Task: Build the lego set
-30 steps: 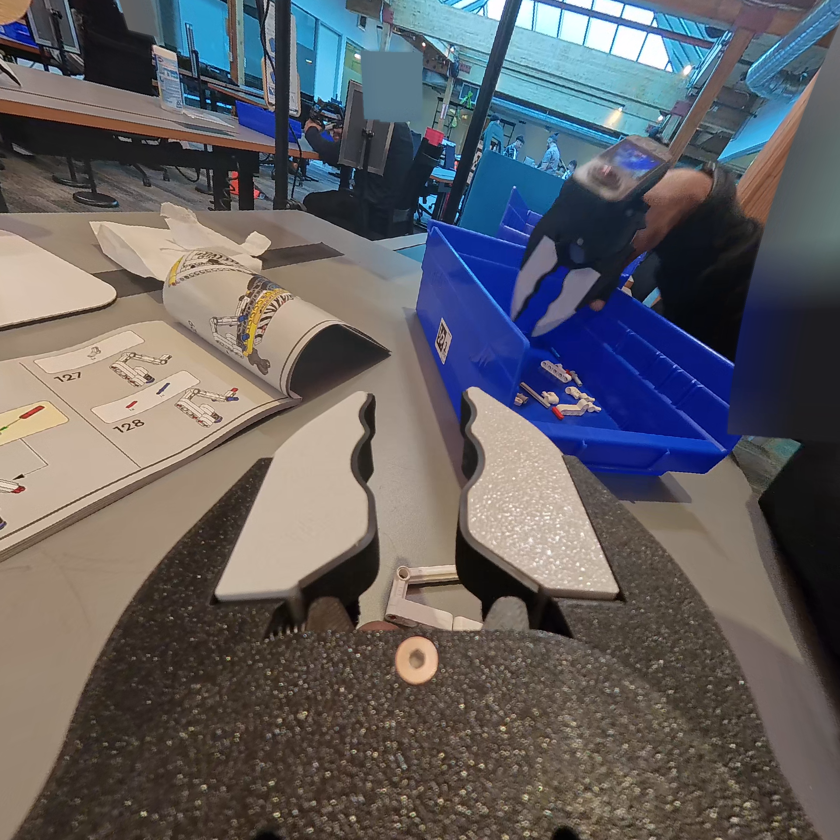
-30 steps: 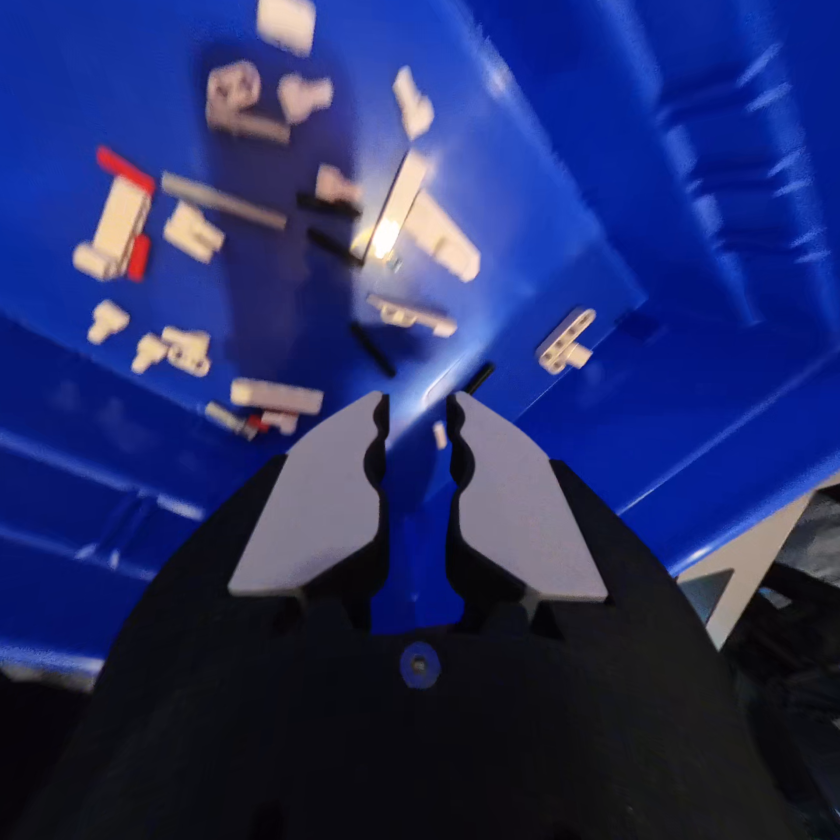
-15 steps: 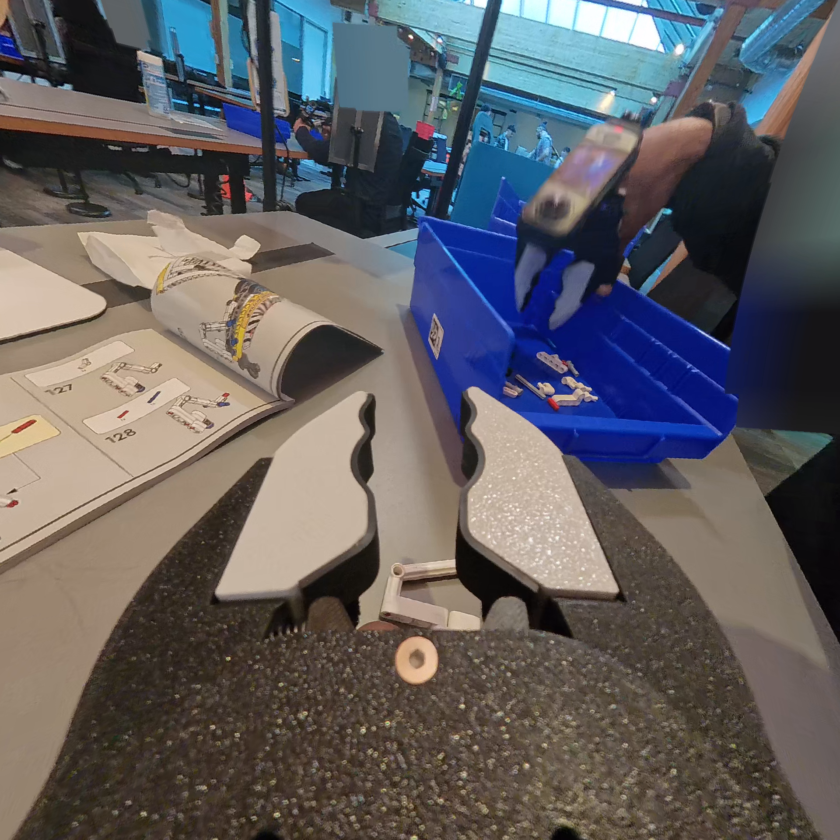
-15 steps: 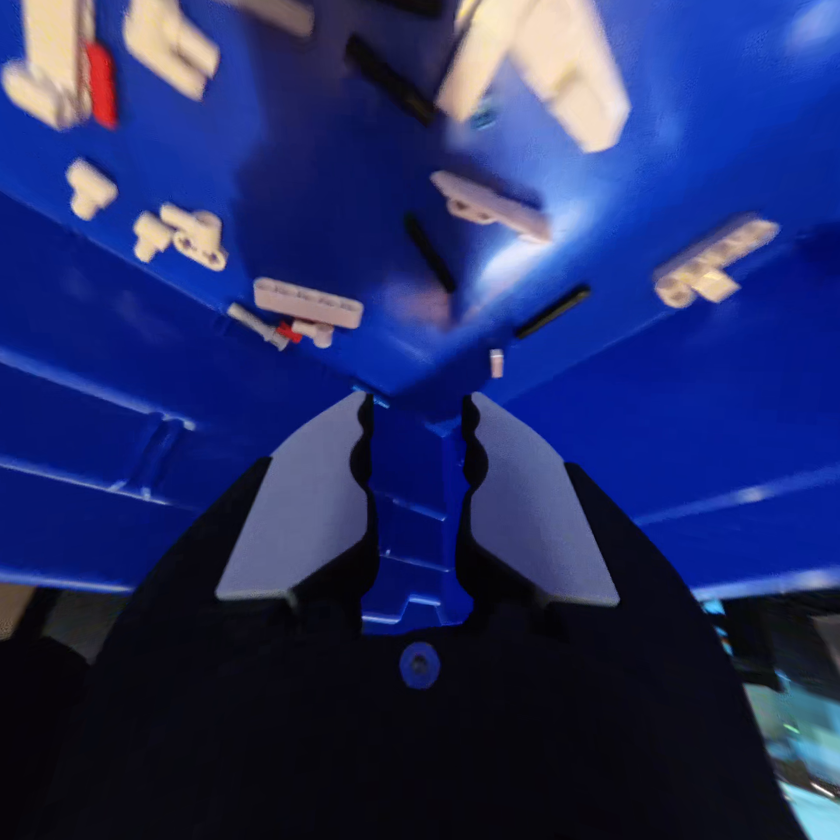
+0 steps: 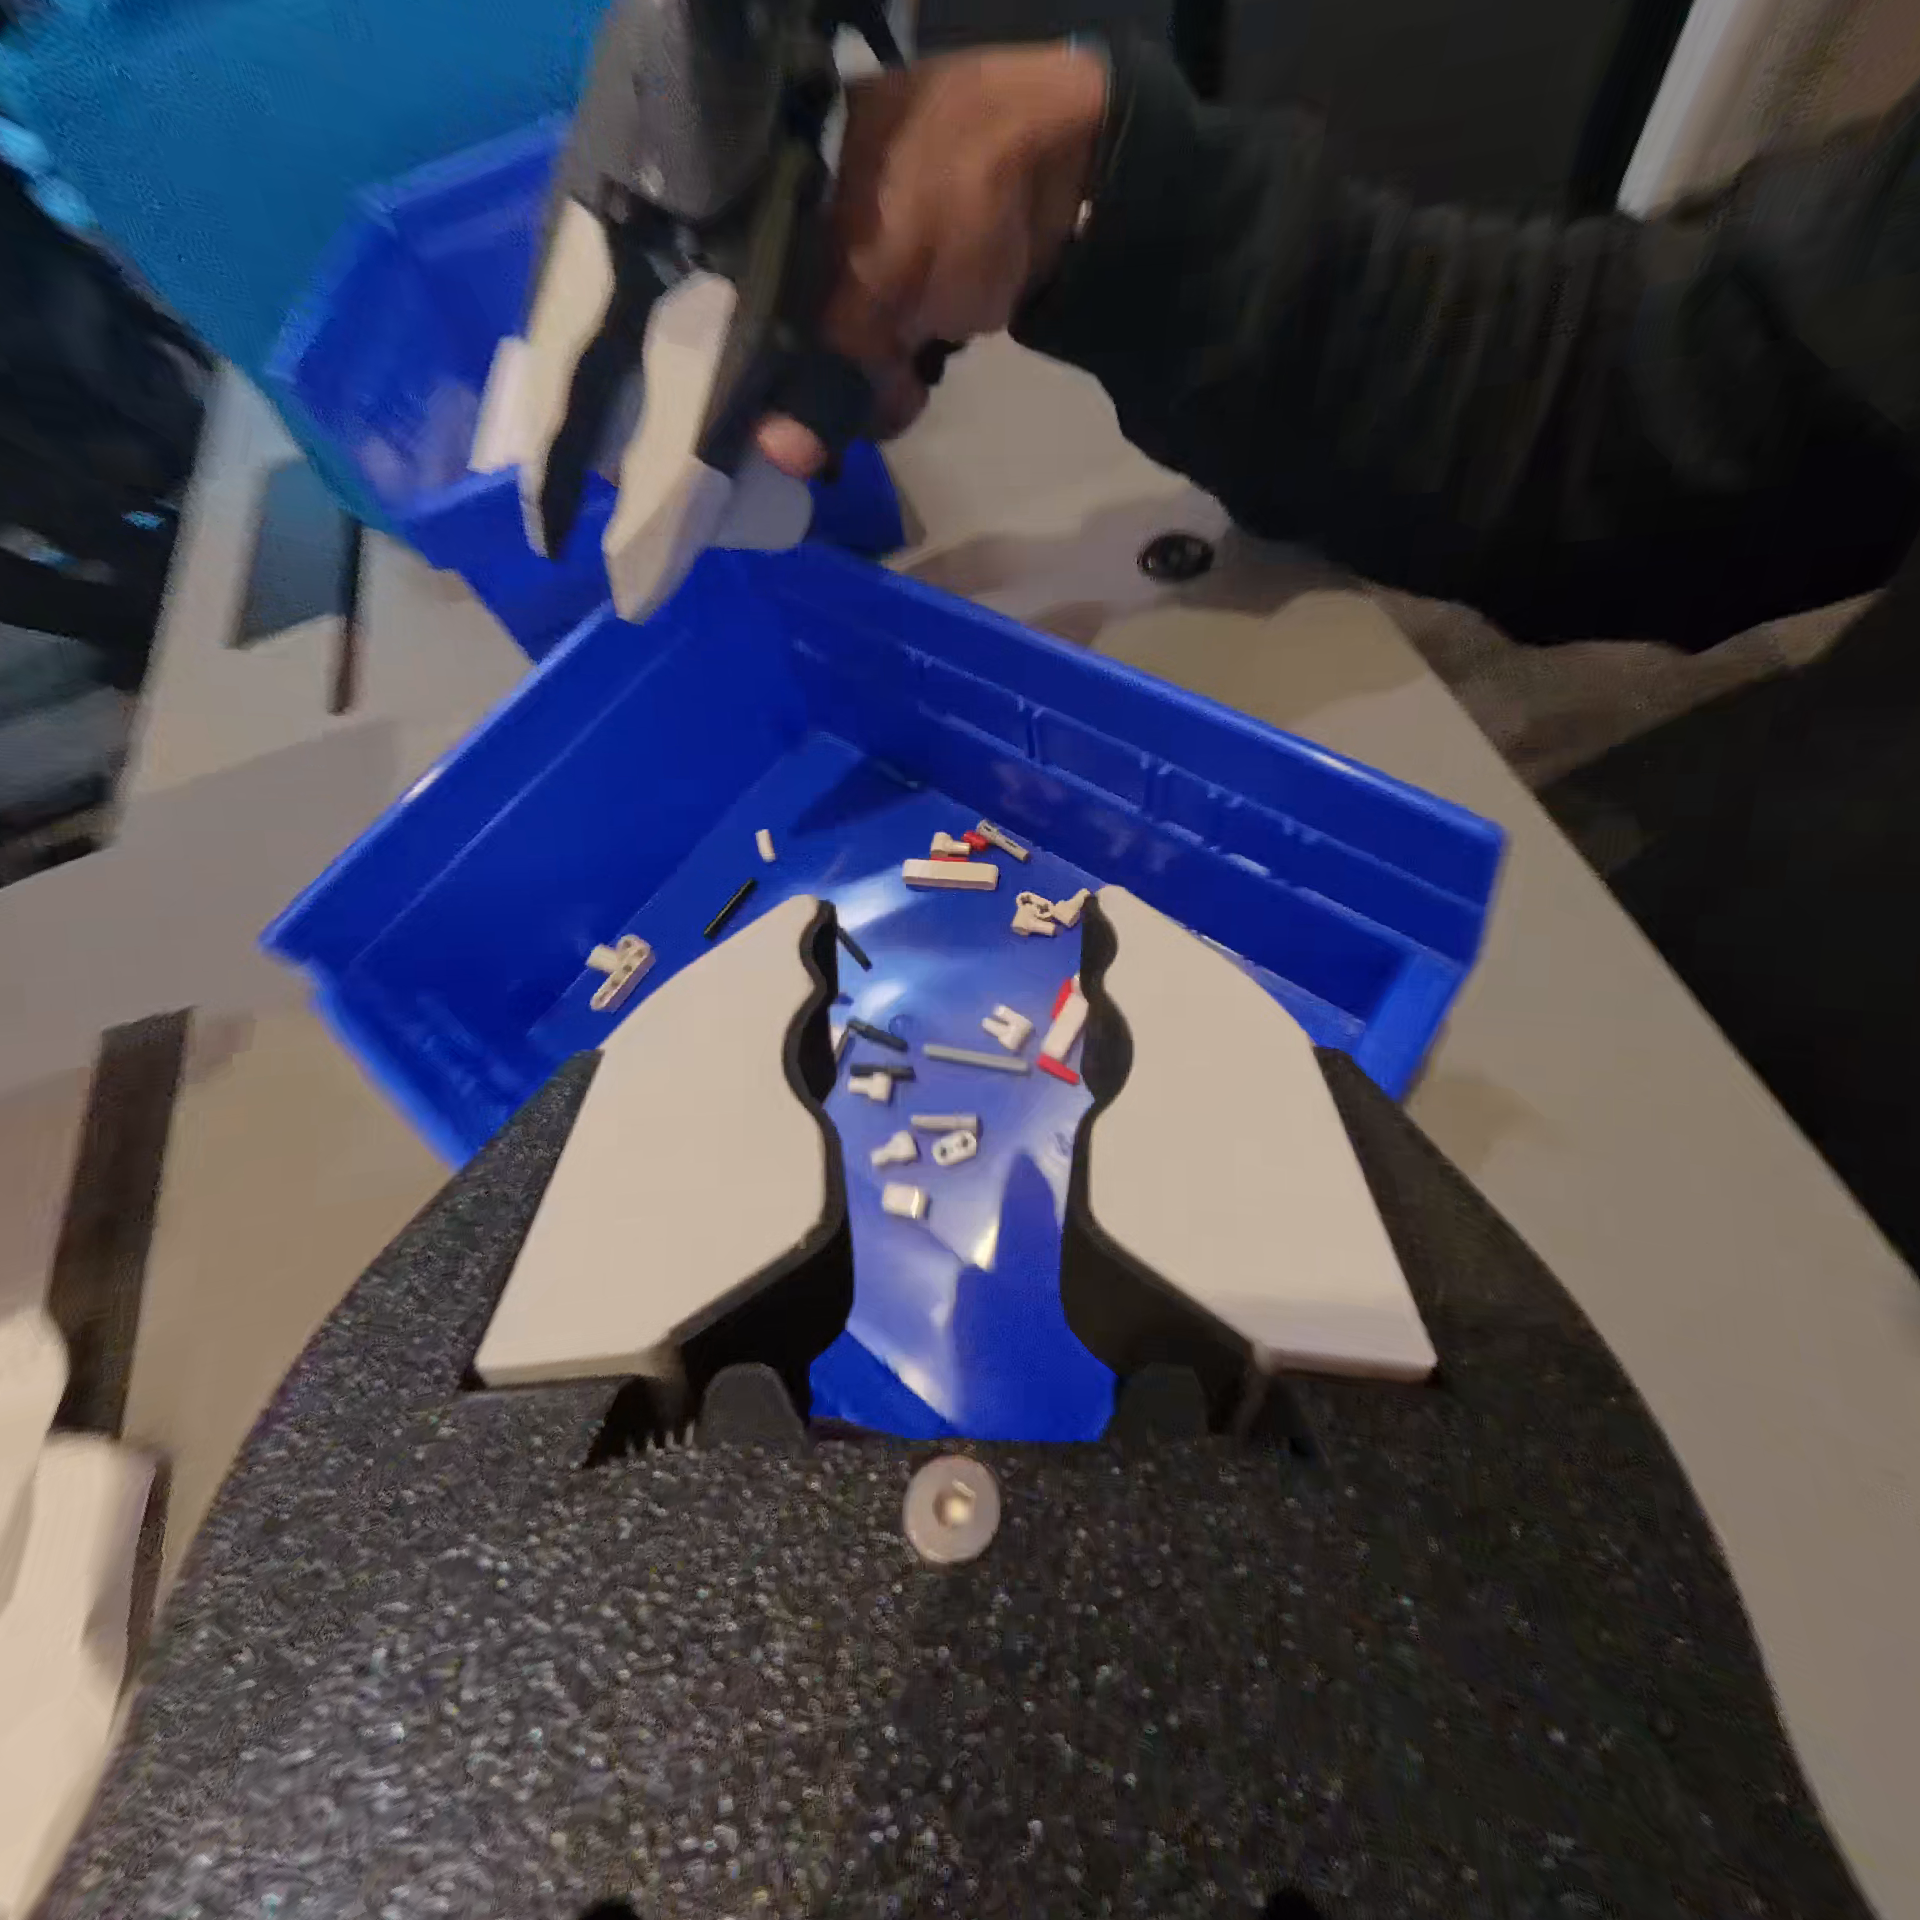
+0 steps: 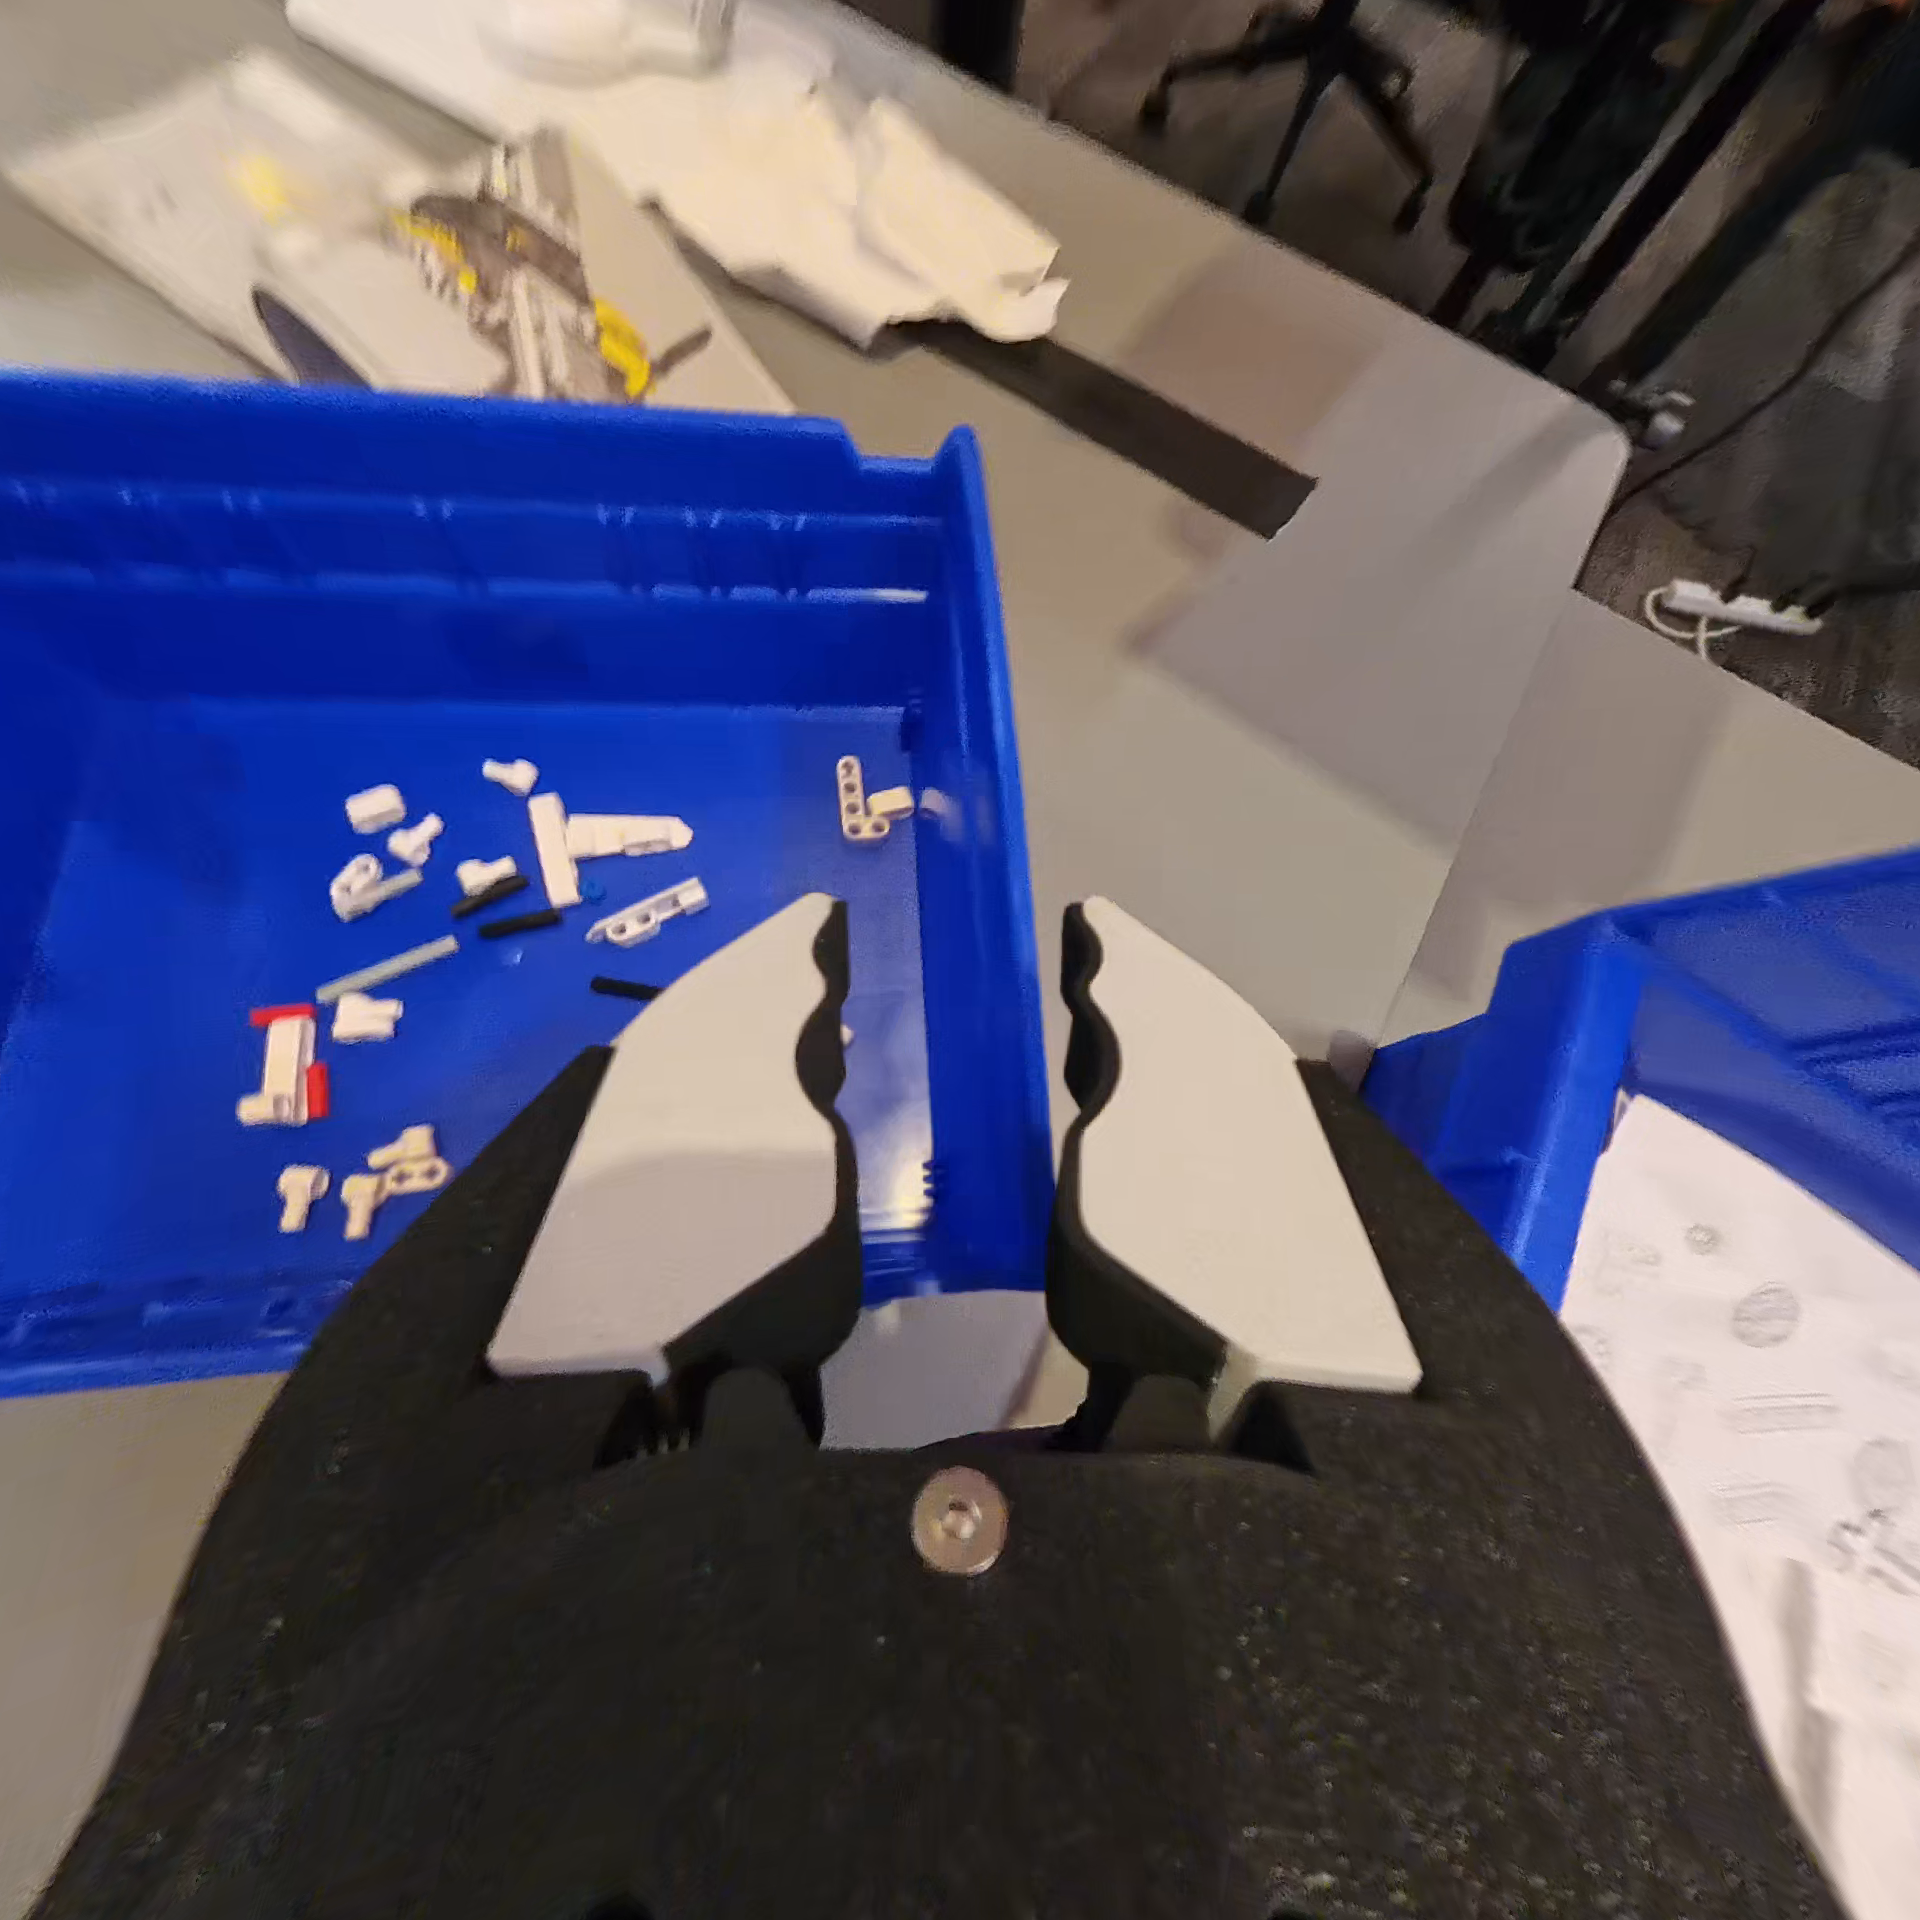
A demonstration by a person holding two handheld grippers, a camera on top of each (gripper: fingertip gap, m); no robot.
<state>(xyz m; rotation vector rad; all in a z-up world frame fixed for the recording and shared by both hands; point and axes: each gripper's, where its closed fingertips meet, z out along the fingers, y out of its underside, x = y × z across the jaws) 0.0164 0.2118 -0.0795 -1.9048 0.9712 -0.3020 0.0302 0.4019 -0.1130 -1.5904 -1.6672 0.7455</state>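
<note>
Hovering over the blue bin point(image 5: 540, 831) of small parts point(image 5: 940, 1122), the left tongs point(image 5: 956, 914) stand apart, bare. The right tongs point(image 6: 951, 914), also apart, straddle its end wall point(image 6: 987, 935) untouched.

Blue bin point(image 6: 977, 831): glossy smooth plastic. Gripper body point(image 5: 935, 1662): rough black foam-like finish. Table point(image 6: 1247, 727): matt grey. Paper towel point(image 6: 914, 239): crumpled.

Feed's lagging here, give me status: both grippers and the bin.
Left gripper open, empty, above blue bin. Right gripper open, fingers astride bin's wall, not pressing. Small white, black, red parts loose on bin floor.
</note>
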